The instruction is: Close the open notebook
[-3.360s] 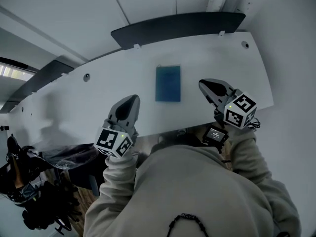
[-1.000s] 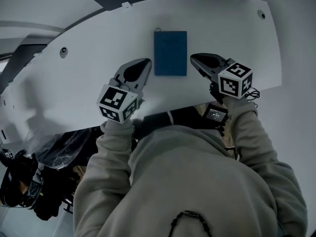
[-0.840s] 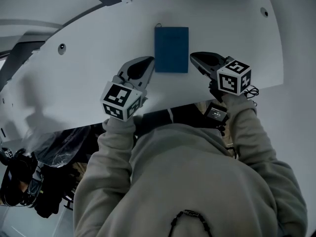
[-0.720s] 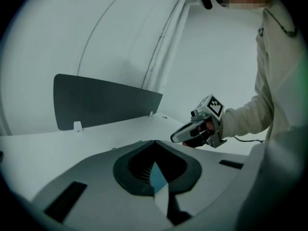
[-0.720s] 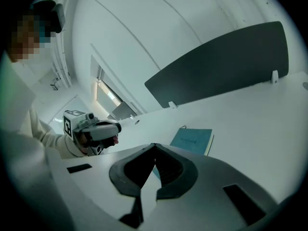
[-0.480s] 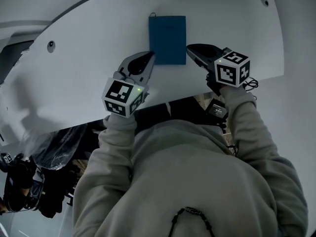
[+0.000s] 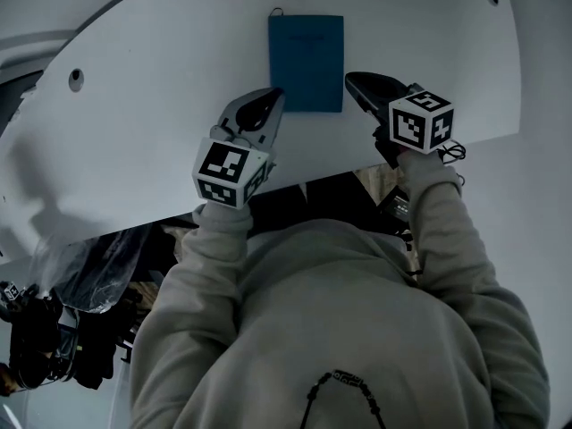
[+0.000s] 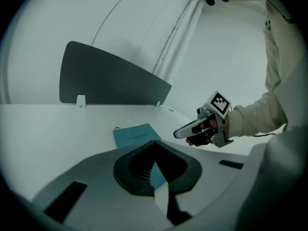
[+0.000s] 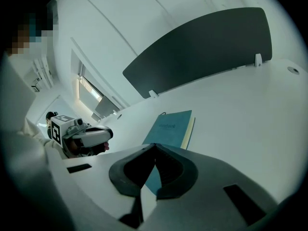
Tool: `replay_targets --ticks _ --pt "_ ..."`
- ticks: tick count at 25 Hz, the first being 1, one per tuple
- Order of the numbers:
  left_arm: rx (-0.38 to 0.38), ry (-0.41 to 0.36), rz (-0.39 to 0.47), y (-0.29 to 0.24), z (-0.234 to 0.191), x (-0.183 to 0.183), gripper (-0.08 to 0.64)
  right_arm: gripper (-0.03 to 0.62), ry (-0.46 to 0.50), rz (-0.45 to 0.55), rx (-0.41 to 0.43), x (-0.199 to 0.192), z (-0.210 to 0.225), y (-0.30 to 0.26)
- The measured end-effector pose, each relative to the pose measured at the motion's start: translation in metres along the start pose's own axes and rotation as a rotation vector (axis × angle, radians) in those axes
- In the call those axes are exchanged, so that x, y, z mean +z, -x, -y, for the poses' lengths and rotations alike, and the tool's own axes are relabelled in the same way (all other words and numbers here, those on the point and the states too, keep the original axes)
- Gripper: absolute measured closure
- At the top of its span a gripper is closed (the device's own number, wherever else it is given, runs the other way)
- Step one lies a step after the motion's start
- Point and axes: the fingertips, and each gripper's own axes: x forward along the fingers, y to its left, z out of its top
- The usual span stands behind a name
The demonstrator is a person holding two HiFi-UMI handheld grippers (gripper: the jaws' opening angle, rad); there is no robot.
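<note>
as left tongs (image 7: 272,96) and right tongs (image 7: 354,81) flank it, closed notebook (image 7: 306,59) seems untouched

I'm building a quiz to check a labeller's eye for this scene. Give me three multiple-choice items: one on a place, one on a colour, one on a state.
1. Where is the thin rectangular notebook?
A. on the floor
B. flat on the white table, just beyond the left gripper and right gripper
C. clamped in a gripper

2. Its cover colour?
A. red
B. yellow
C. teal blue

3. Its state?
A. closed
B. lying open
C. standing on edge

Key:
1 B, it lies on the tabletop past both tips.
2 C, the cover shows teal blue in every view.
3 A, the cover lies shut over the pages.
</note>
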Motion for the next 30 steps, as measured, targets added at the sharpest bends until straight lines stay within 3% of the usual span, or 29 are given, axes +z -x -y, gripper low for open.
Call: replay_targets --ticks 4,9,14,19,26,30 --pt "-0.025 -0.004 -0.041 -0.011 0.003 -0.014 0.560 0.572 -0.011 -0.013 -0.043 -0.009 0.017 -0.004" --pt "-0.035 0.027 -0.070 -0.020 -0.005 -0.028 0.560 0.456 -0.065 -0.052 -0.070 -0.024 0.027 -0.019" --pt "-0.047 0.053 -0.192 -0.034 -0.006 -0.052 0.560 0.443 -0.091 -0.098 -0.062 -0.040 0.030 -0.031" --pt "-0.031 0.081 -0.201 -0.045 -0.011 -0.060 0.560 0.392 -0.084 -0.128 -0.070 -0.044 0.033 -0.036" --pt "-0.038 0.090 -0.238 -0.052 -0.014 -0.069 0.560 0.391 -0.083 -0.140 -0.062 -0.045 0.033 -0.045" --pt "-0.037 0.037 -0.259 -0.058 -0.012 -0.076 0.560 0.391 -0.064 -0.141 -0.087 -0.046 0.038 -0.050"
